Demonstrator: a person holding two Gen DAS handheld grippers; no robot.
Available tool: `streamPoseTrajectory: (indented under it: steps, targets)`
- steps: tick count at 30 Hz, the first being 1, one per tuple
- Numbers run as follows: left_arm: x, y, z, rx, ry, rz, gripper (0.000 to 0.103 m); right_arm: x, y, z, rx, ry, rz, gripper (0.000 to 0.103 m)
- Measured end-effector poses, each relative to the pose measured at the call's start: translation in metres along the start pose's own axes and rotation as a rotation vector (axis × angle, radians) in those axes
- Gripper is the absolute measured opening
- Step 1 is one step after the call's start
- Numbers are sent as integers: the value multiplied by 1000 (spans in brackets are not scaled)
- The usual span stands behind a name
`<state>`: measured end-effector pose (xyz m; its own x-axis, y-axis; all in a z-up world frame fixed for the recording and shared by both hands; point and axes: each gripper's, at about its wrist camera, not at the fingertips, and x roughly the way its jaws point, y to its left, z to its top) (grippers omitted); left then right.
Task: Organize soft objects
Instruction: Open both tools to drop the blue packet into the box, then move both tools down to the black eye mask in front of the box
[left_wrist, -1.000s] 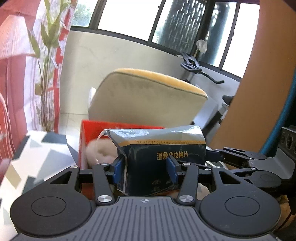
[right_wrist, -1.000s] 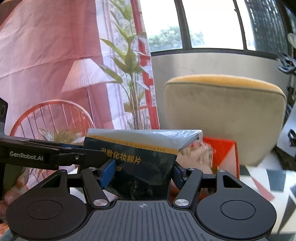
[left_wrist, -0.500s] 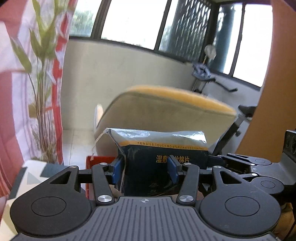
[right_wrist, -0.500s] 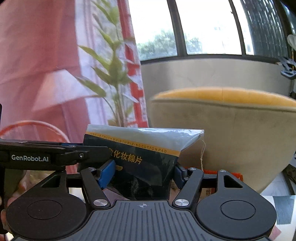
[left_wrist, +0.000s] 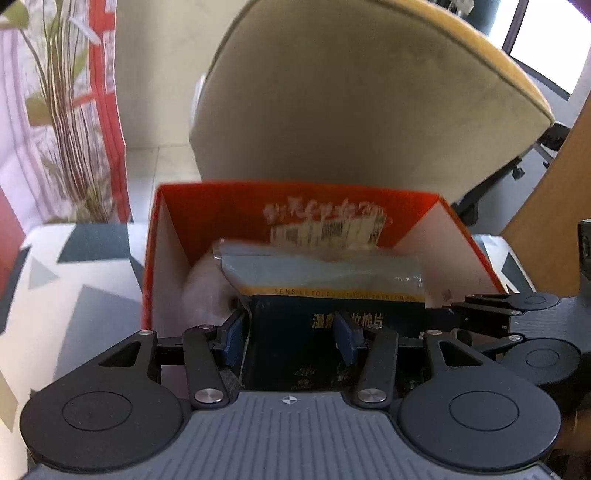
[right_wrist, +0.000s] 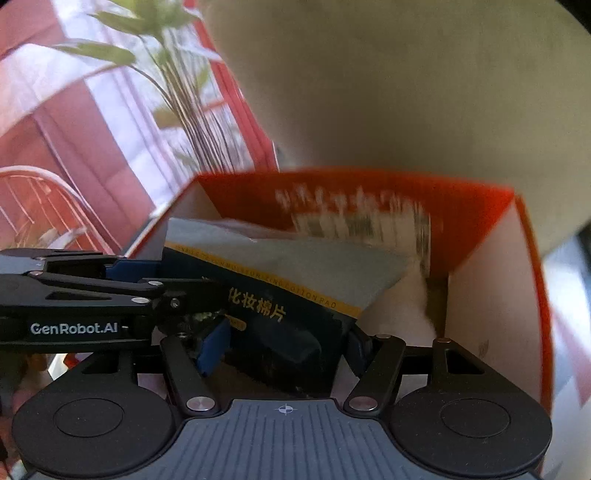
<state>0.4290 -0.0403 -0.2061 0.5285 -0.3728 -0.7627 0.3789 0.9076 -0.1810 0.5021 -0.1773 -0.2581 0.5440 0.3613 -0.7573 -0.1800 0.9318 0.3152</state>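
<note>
Inside the box mouth: the pack (left_wrist: 332, 295) of cotton pads, dark blue with a yellow stripe and a silvery top edge, is held upright over the red box (left_wrist: 162, 236).
Pack, contact: both grippers clamp it at once, one on each side.
Left gripper (left_wrist: 291, 334): fingers closed onto the pack's left half; the blue pads (left_wrist: 232, 338) press its dark face.
Right gripper (right_wrist: 284, 345): fingers closed onto the pack's right half, the pads dug into its lower part.
Right gripper in the left view: enters at 3 o'clock, tips against the pack's edge.
Left gripper in the right view: enters at 9 o'clock, across the pack's near corner.
White fluff (left_wrist: 207, 291): in the box, at 9 o'clock of the pack; what it is cannot be told.
Box: open top, white inner walls, blurred label on the far wall, standing on the patterned table (left_wrist: 66, 288).
Chair (left_wrist: 351, 103): beige back with a yellow rim, at 12 o'clock behind the box.
Plant (left_wrist: 70, 122): at 10 o'clock, before a red-and-white curtain (left_wrist: 107, 92).
</note>
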Motion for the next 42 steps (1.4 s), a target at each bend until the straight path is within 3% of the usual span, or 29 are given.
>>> streamPoseTrajectory:
  steps: [7, 15, 20, 23, 26, 31, 39, 42]
  targets:
    - [1, -3, -4, 4, 67, 5, 54, 11, -6, -6, 71, 142, 15, 61]
    - [10, 1, -4, 15, 83, 41, 54, 16, -12, -8, 65, 163, -32, 63]
    - [11, 0, -4, 19, 70, 43, 54, 15, -14, -8, 51, 161, -84, 73]
    - [5, -4, -4, 39, 48, 53, 55, 11, -11, -8, 27, 145, -118, 75]
    - [-6, -8, -5, 54, 12, 59, 62, -1, -5, -8, -9, 114, -167, 79]
    - [-37, -18, -14, 82, -83, 67, 78, -37, 5, -15, -65, 11, -206, 99]
    - [-94, -40, -39, 116, -184, 141, 103, -95, 16, -42, -83, -116, -254, 102]
    - [-113, -44, -48, 95, -208, 152, 103, -115, 19, -54, -65, -152, -243, 102]
